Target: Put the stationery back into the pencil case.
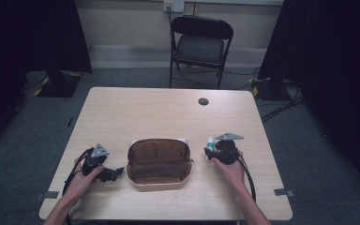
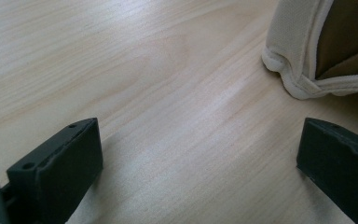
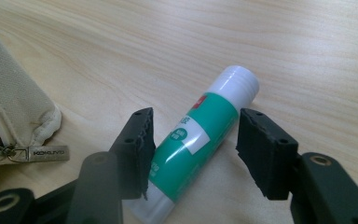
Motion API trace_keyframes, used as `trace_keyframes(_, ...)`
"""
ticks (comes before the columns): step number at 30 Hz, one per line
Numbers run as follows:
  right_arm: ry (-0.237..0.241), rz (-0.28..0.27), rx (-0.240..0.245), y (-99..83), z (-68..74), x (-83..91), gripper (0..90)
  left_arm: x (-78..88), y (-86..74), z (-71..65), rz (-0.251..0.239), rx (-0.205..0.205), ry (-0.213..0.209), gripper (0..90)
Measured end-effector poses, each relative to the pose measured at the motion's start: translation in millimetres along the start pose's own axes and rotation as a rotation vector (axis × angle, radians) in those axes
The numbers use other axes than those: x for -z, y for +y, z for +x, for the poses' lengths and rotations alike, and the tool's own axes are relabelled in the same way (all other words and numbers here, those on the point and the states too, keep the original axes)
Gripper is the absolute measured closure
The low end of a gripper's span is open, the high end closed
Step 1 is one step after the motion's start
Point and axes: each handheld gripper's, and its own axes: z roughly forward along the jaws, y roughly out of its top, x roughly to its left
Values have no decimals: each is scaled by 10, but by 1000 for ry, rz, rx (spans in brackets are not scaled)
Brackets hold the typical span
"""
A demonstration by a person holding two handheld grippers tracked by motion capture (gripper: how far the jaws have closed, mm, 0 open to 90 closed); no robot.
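A green and white glue stick lies on the wooden table, just right of an open cream pencil pouch with a brown lining. My right gripper straddles the glue stick. One pad rests against its side and the other stands at its edge, with the stick still flat on the table. Left of the pouch, my left gripper sits low over the table, pointing toward it. In the left gripper view its jaws stand wide open over bare wood, with the pouch's corner just ahead.
The pouch's zipper pull lies close to the right gripper's left jaw. A black cable grommet sits near the table's far edge. A black folding chair stands beyond the table.
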Motion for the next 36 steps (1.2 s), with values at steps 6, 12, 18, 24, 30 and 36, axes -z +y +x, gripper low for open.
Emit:
trace_keyframes(6, 6, 11, -6, -8, -23, 12, 520, -1, 1, 1, 0, 0, -1, 0)
trace_keyframes(12, 18, 28, -2, -36, -41, -7, 589, 0, 0, 0, 0, 0, 0, 0)
trace_keyframes(18, 49, 47, -13, -35, -55, 7, 656, 0, 1, 0, 1, 0, 0, 0)
trace_keyframes(24, 46, 59, 21, -37, -27, 17, 653, -2, 2, 1, 0, 0, -1, 0)
trace_keyframes(30, 39, 74, 73, -48, 24, -15, 631, -7, 11, 7, 3, -5, 0, 0)
trace_keyframes(36, 18, 76, 100, -49, 100, -15, 654, -9, 13, 9, 4, -7, -4, 0)
